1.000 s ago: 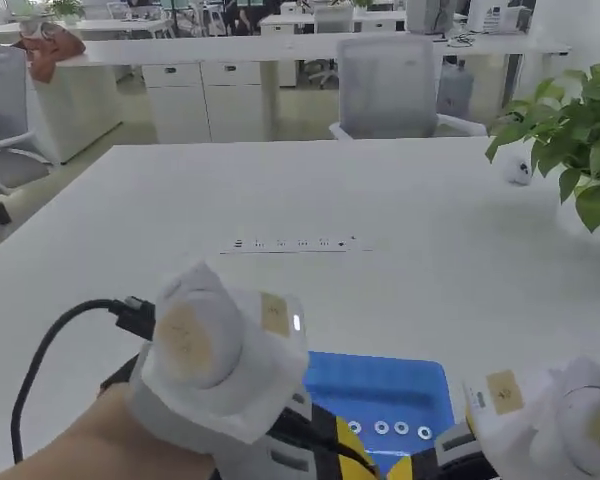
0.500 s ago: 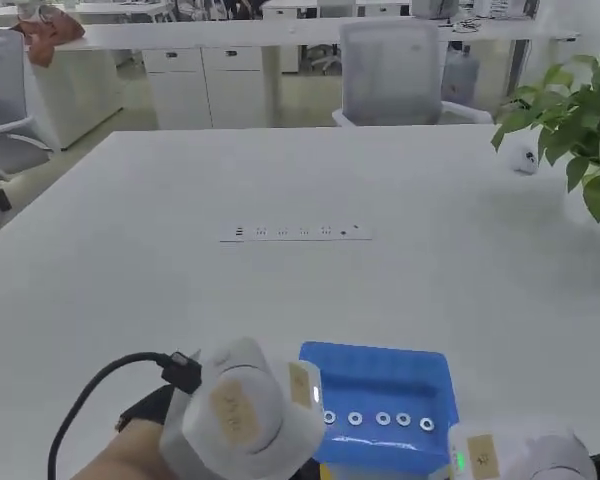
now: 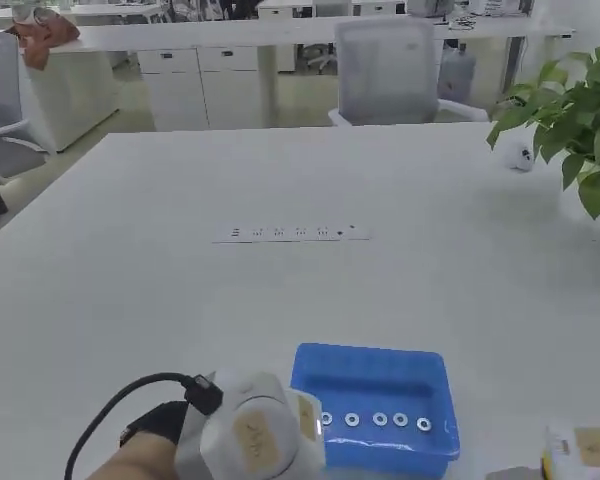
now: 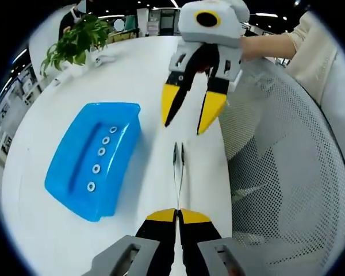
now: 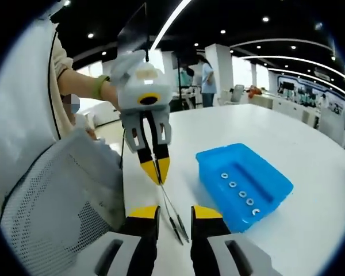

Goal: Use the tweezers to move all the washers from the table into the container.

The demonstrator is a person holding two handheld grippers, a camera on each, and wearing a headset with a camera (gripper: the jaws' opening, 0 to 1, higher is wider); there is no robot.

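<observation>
My left gripper [image 4: 176, 214] pinches the tweezers [image 4: 177, 172], my right gripper [image 4: 184, 126] gapes empty, and with five washers [image 4: 102, 152] in the container [image 4: 66, 175], probably only putting down remains.

No legible text or numbers; marks on the table's [image 3: 430, 270] inset strip [image 3: 292, 233] mere blur.

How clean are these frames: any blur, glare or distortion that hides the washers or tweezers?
Head view: even, diffuse light, mildly soft overall; the five washers in the container can be counted. Left gripper view: strong fisheye bend along the table edge; tweezers sharp. Right gripper view: ceiling lights streak bright, but no glare on the container or tweezers.
</observation>
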